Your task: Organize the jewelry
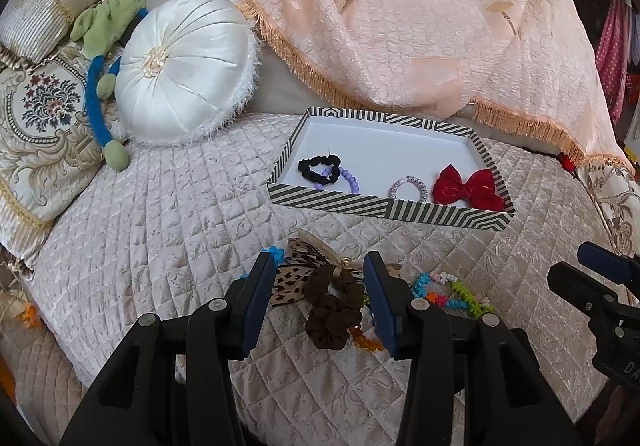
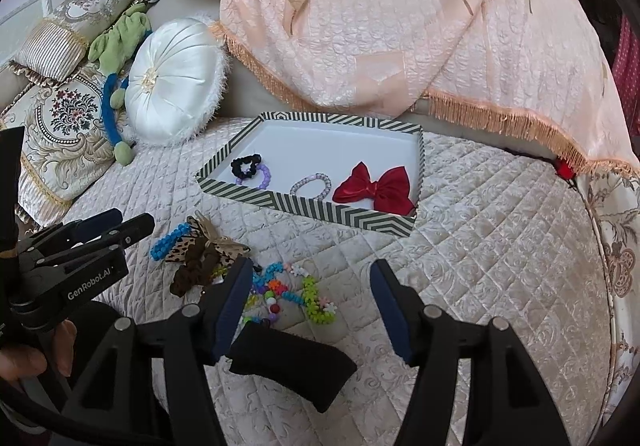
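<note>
In the left wrist view, the left gripper [image 1: 320,294] has its jaws spread wide apart above a brown scrunchie [image 1: 334,310] on the quilted bed [image 1: 160,230]. Farther back, the striped box [image 1: 384,206] holds a red bow [image 1: 468,188] and a black scrunchie [image 1: 318,168]. In the right wrist view, the right gripper [image 2: 310,306] has its jaws wide apart too, holding nothing, above colorful bead bracelets [image 2: 296,290].

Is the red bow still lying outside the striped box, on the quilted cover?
No. The red bow lies inside the striped box, in its near right corner, beside a small beaded bracelet.
</note>
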Motion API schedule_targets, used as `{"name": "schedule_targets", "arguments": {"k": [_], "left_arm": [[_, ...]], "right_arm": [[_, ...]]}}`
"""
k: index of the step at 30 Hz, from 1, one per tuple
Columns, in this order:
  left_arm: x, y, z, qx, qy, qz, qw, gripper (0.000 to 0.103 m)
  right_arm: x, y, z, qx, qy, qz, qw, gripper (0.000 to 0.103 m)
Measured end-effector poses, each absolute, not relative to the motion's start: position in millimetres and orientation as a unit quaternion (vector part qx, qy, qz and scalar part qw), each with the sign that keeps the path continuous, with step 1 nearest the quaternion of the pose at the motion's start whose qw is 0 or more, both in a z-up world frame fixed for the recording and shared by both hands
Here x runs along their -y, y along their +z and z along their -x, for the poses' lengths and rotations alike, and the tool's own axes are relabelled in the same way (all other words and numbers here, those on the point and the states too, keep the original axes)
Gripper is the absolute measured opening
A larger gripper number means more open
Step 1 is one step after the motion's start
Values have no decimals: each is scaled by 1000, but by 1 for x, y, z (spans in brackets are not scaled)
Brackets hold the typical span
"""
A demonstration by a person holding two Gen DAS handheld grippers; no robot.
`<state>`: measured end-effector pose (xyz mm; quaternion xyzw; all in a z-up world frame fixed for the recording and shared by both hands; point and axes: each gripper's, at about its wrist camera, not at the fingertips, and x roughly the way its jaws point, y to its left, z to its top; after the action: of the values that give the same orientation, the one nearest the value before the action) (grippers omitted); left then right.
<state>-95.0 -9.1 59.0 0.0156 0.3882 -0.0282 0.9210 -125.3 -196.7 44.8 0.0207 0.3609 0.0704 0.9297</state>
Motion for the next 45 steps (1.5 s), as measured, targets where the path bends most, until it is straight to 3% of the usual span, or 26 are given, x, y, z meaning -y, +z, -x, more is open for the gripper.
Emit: {"name": "schedule_targets", "arguments": {"k": [24, 39, 45], "left_arm": [[11, 52, 93, -402, -35, -15, 915, 36], [-61, 41, 57, -479, -81, 135, 864, 36], [-56, 22, 49, -503, -100, 167, 842, 47]], "right_arm": [[204, 38, 125, -372, 65, -24, 925, 65], [220, 4, 126, -412, 79, -34, 907, 66], [218, -19, 128, -441, 98, -26, 892, 66]]}}
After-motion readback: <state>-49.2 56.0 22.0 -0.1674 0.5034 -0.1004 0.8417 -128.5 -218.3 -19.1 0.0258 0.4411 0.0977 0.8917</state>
